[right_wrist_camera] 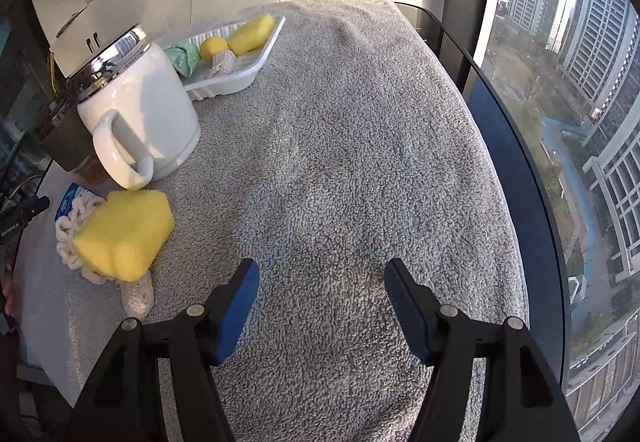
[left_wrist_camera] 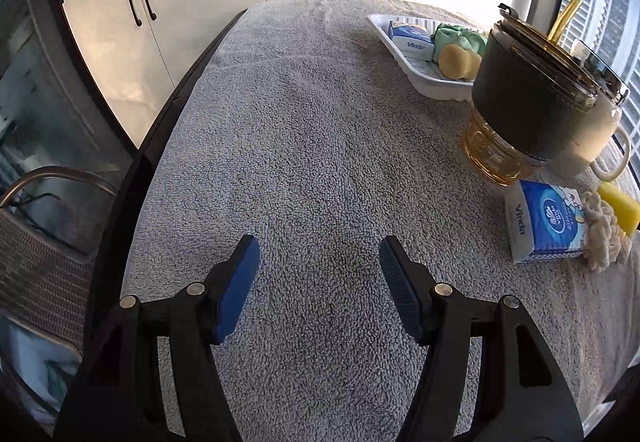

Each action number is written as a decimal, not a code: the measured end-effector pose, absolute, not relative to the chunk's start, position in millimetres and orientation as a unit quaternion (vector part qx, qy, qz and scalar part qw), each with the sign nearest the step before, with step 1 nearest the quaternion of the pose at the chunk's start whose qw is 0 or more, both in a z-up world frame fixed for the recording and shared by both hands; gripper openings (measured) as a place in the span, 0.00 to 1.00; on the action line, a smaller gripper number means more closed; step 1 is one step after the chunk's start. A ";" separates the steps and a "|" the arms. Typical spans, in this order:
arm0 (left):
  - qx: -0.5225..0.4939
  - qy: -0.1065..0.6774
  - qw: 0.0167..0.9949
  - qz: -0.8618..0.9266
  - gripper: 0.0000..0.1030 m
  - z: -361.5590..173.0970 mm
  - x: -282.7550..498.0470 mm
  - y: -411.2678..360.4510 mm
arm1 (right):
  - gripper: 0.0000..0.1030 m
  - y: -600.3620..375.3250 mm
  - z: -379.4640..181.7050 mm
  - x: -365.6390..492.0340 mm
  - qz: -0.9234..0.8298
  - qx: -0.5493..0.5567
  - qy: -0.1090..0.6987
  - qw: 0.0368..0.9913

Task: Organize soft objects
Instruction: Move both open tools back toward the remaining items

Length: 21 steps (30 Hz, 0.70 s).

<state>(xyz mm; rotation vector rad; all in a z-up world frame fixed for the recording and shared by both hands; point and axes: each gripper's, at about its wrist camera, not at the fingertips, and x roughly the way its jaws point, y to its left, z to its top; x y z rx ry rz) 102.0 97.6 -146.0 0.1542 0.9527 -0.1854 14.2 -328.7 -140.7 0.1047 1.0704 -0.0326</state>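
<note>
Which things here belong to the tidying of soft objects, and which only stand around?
Belong to the job:
white tray
yellow sponge
cream knitted cloth
Vinda tissue pack
left gripper
right gripper

Only standing around:
white mug
amber tumbler
grey towel

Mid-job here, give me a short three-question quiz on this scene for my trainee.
1. True or false: the left gripper is shut on a tissue pack.
2. Which lies outside the white tray? A) green cloth B) big yellow sponge C) small yellow ball
3. Fill in: the big yellow sponge rests partly on a cream ____.

Key:
1. False; both it and the right gripper are open and hold nothing.
2. B; it lies on the grey towel near the white mug.
3. Knitted cloth.
</note>
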 end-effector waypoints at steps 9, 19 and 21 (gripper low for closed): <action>0.121 0.437 0.877 -0.159 0.59 -137.8 59.2 37.2 | 0.66 -272.5 -137.8 -4.9 0.045 0.030 0.506 0.861; 0.124 0.446 0.861 -0.212 0.59 -140.9 46.3 -6.0 | 0.66 -244.8 -135.3 -6.4 0.074 0.034 0.509 0.857; 0.119 0.444 0.860 -0.220 0.59 -139.1 45.1 -11.1 | 0.66 -239.6 -135.2 -11.9 0.077 0.034 0.510 0.856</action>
